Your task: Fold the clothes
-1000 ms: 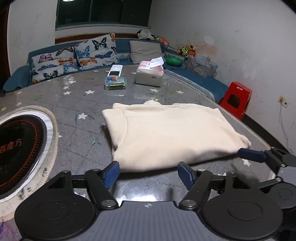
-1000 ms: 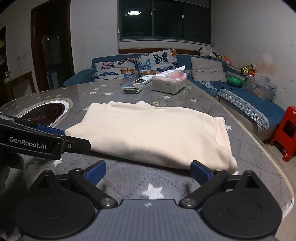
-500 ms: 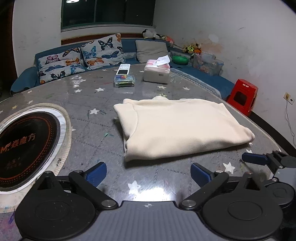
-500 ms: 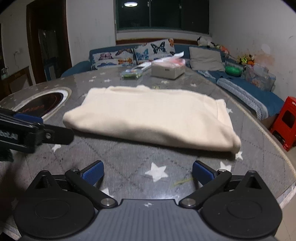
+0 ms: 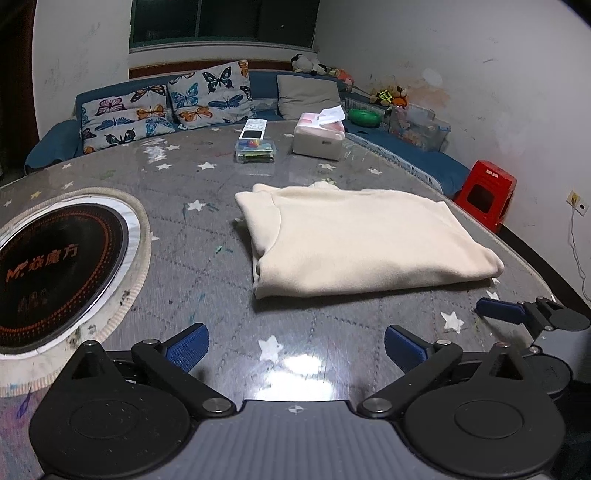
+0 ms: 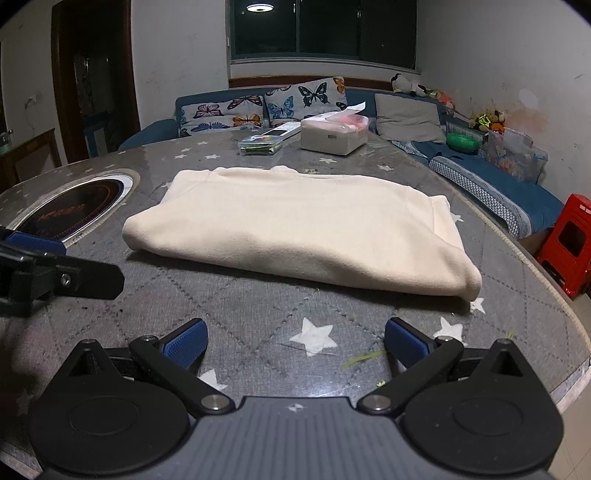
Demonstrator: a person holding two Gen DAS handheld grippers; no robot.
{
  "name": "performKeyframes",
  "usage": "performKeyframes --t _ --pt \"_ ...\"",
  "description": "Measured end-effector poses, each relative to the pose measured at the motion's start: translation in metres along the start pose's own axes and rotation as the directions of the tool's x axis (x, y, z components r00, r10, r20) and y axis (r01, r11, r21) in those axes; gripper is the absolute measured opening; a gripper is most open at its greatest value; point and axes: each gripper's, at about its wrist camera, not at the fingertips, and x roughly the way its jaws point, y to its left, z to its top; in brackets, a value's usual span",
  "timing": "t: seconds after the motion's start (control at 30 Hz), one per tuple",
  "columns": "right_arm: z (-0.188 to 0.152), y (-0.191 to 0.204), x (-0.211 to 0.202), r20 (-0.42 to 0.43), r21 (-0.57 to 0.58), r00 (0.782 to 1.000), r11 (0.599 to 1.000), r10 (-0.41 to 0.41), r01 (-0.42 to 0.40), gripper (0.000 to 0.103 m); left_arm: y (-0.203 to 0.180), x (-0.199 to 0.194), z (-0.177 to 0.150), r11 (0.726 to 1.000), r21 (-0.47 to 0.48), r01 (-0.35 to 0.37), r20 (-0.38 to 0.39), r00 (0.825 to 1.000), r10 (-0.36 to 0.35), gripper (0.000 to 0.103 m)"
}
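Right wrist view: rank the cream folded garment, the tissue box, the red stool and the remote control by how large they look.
1. cream folded garment, far the largest
2. and 3. red stool and tissue box: look alike, and the stool is cut off by the edge, so unranked
4. remote control, smallest, though it lies farthest back

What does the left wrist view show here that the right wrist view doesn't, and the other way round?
Only the left wrist view shows a wall socket with a trailing cable. Only the right wrist view shows a dark doorway and the ceiling lamp mirrored in the window. Both show the folded cream garment lying free on the table, the tissue box, the red stool and the open, empty left gripper and right gripper.
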Motion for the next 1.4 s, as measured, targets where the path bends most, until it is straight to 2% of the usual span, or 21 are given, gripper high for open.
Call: performKeyframes --t 0.7,1.0,1.4 --pt "0.002 -0.003 -0.007 0.008 0.032 1.0 0.999 -0.013 0.013 0.103 -0.001 -0.022 -0.012 1.0 0.002 -0.03 0.021 0.999 0.03 0.103" --pt "0.011 -0.007 -0.031 0.076 0.047 0.996 0.998 -0.038 0.034 0.103 -0.006 -0.028 -0.012 0.999 0.019 -0.04 0.046 0.998 0.039 0.103" --pt "0.013 -0.005 -0.05 0.11 0.048 0.993 0.998 -0.051 0.046 0.103 -0.013 -0.036 -0.014 0.998 0.036 -0.044 0.059 0.997 0.042 0.103"
